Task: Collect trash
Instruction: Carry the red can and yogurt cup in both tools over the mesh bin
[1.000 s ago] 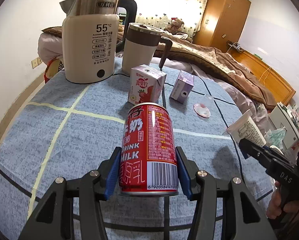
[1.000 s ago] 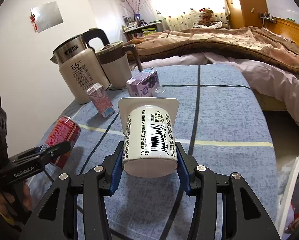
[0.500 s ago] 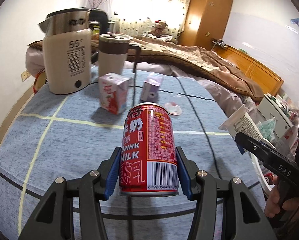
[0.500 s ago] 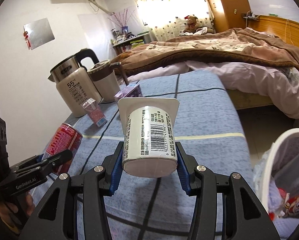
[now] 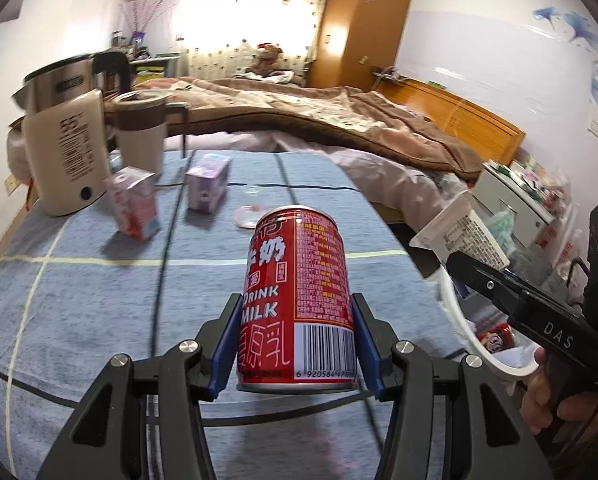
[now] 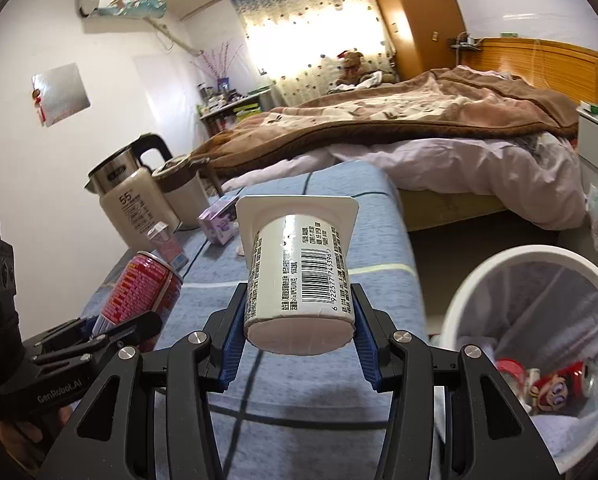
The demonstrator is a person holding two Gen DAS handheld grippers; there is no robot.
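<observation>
The table (image 5: 79,300), under a blue checked cloth, carries a kettle (image 5: 65,156), a lidded jug (image 5: 141,136) and two small cartons (image 5: 133,208), one pink, one purple (image 5: 209,186). A white-rimmed waste bin (image 6: 539,344) stands off the table's edge on the right gripper's side and holds a red can and other litter, hard to identify. The left gripper (image 5: 297,354) is clamped on a red milk can (image 5: 299,296), upright between the blue pads above the cloth. The right gripper (image 6: 299,340) is clamped on a white yoghurt cup (image 6: 299,268), rim facing away, near the bin.
</observation>
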